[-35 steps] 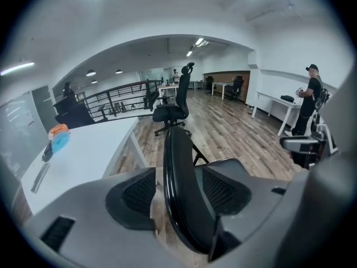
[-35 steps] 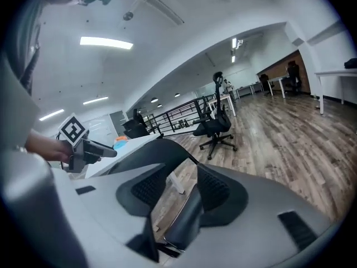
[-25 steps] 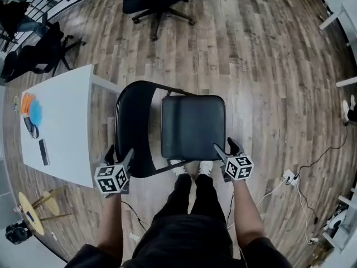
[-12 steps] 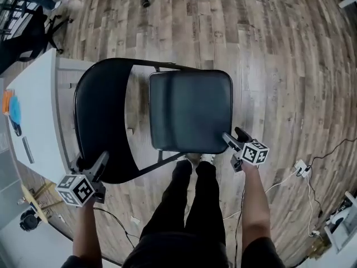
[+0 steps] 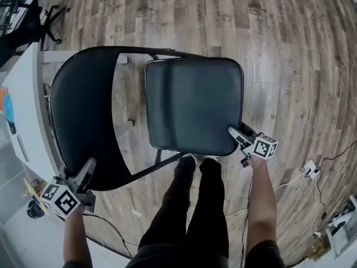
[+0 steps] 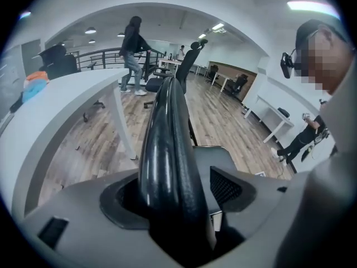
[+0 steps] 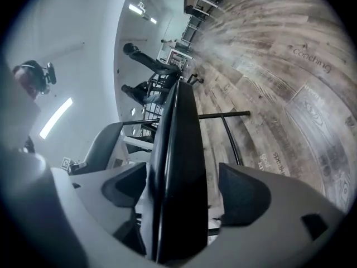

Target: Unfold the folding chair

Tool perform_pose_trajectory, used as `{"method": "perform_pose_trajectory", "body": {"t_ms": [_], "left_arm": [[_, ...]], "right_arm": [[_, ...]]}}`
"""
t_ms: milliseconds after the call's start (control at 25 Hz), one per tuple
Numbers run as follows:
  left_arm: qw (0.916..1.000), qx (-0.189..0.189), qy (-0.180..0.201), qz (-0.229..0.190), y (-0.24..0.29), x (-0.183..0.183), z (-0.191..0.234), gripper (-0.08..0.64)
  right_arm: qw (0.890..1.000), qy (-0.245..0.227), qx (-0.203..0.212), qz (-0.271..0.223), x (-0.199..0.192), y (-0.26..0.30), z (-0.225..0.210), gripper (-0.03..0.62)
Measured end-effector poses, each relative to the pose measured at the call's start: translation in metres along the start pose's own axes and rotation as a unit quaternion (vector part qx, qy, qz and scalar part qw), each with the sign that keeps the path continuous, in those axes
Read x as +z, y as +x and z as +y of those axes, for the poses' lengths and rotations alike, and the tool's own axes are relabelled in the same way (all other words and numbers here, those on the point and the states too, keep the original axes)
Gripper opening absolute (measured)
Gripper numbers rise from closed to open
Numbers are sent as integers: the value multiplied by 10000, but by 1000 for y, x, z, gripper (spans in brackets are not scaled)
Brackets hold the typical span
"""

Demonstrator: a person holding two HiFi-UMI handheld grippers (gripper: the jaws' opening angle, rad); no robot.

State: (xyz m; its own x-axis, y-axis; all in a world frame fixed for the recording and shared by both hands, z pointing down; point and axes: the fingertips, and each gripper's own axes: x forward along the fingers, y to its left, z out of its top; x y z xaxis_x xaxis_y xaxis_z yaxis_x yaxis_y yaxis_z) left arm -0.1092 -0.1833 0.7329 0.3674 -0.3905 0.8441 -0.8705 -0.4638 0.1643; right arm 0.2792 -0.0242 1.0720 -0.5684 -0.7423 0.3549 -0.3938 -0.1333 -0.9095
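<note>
A black folding chair stands open in front of me, its curved backrest (image 5: 83, 121) on the left and its padded seat (image 5: 192, 105) on the right in the head view. My left gripper (image 5: 83, 175) is shut on the backrest's top rim (image 6: 164, 127), which fills the space between the jaws of the left gripper (image 6: 178, 188). My right gripper (image 5: 240, 135) sits at the seat's near right corner. In the right gripper view the seat edge (image 7: 178, 127) lies between the wide jaws of the right gripper (image 7: 181, 188), with a gap beside the right pad (image 7: 242, 191).
A white table (image 5: 22, 94) stands close to the left of the backrest. My legs and shoes (image 5: 189, 205) are just behind the chair. A cable and power strip (image 5: 309, 169) lie on the wooden floor at the right. A person (image 6: 133, 54) stands far off by office chairs.
Both hands have sunk, the right one much farther, and the seat has swung down with it, lying flatter and wider apart from the backrest. The right gripper has rolled at the seat corner.
</note>
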Motion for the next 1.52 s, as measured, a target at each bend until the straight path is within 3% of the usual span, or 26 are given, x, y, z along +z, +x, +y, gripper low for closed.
{"method": "perform_pose_trajectory", "body": {"t_ms": [200,640,920,1160,1520], "left_arm": [[9999,-51,-78,-60,2,0,4,310],[9997,-107,-181,-160,-3,3,3,270],[9988,-289,-299,-262,-23,19,-11,255],[9948,-602,-586,-579,-56,43,-35,158],[9851,-1254,-709,-944,-111,71,-85,156]], "right_arm": [[9981,64,595,149,-2,23,17,383],[9969,172,697,314,-3,22,19,382],[9956,290,829,317,1,20,55,382],[9944,407,908,361,0,15,99,382],[9874,601,1427,336,3,13,215,382]]}}
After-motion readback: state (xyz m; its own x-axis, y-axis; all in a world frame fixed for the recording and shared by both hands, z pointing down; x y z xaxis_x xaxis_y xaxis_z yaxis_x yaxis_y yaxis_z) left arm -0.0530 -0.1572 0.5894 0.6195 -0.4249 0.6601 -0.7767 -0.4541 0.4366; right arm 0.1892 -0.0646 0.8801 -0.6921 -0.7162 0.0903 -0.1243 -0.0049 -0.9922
